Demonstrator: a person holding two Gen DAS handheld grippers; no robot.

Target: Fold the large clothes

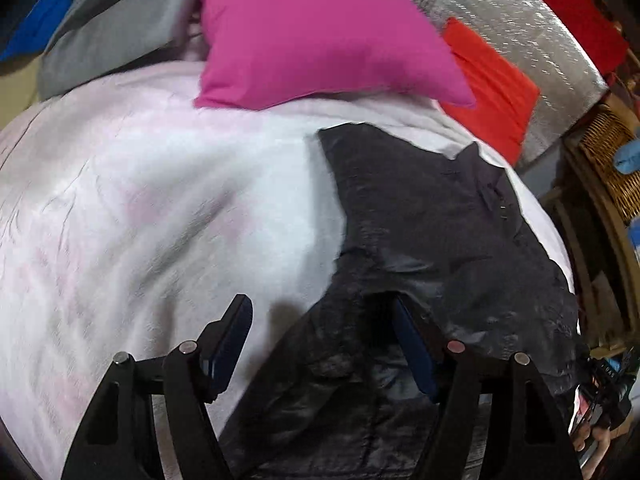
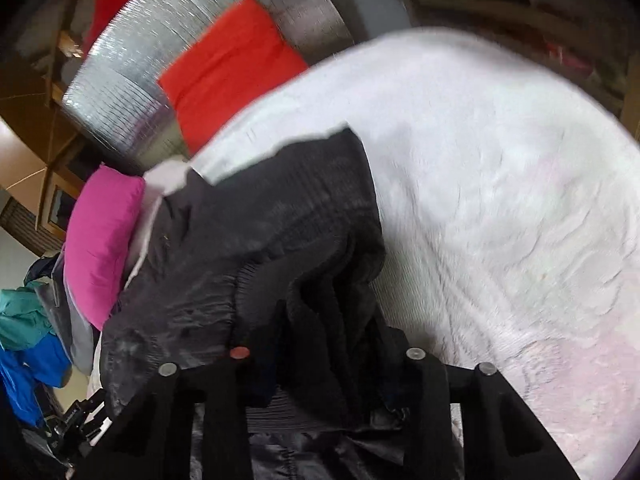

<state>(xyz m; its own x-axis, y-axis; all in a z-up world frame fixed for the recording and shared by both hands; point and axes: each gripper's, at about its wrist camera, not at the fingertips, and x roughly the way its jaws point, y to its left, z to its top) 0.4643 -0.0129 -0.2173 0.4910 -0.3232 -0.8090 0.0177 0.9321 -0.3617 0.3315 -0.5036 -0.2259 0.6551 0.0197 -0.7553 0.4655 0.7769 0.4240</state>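
We are seeing a wide stretch of bare pale pink-white quilted bedspread lying open to the left of the crumpled black shiny jacket, where a gripper could pass. At the far side a bright magenta cushion, a folded red-orange cloth and a grey garment heap are crowding the edge, with a woven wicker basket standing on the right.

Glossy black jacket cloth on matt, crinkled pale bedspread.
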